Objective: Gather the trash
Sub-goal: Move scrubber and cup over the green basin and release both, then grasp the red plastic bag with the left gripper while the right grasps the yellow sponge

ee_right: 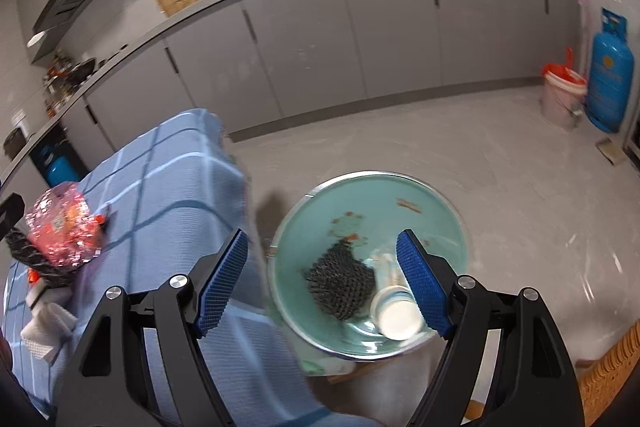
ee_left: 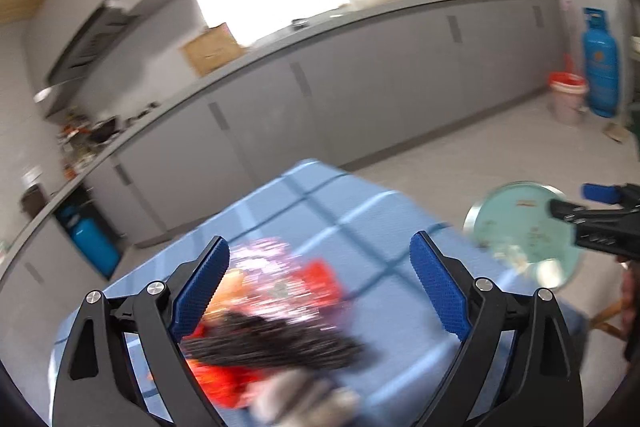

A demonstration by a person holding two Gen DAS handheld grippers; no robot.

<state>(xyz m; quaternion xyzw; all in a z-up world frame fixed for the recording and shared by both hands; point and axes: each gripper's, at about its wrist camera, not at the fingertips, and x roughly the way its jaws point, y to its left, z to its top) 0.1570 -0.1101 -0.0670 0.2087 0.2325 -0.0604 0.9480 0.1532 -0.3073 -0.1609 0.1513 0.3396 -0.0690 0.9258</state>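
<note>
Teal-lined bin (ee_right: 420,195) beside table (ee_right: 192,179) already loaded with black mesh (ee_right: 340,283) and white cup (ee_right: 396,315); judged partly complete. Remaining on table: red foil wrapper (ee_right: 64,231), a second black mesh (ee_right: 24,251), white tissue (ee_right: 44,327). Left hand-held gripper (ee_left: 320,291) spread wide over wrapper, gripping nothing; right hand-held gripper (ee_right: 326,287) spread wide over bin, empty.

You have a blue tablecloth (ee_right: 168,195) checked in light and dark lines, a red-and-silver shiny wrapper (ee_right: 62,229), a teal-lined bin (ee_right: 432,211), black netting (ee_right: 340,283) and a white cup (ee_right: 396,315).
</note>
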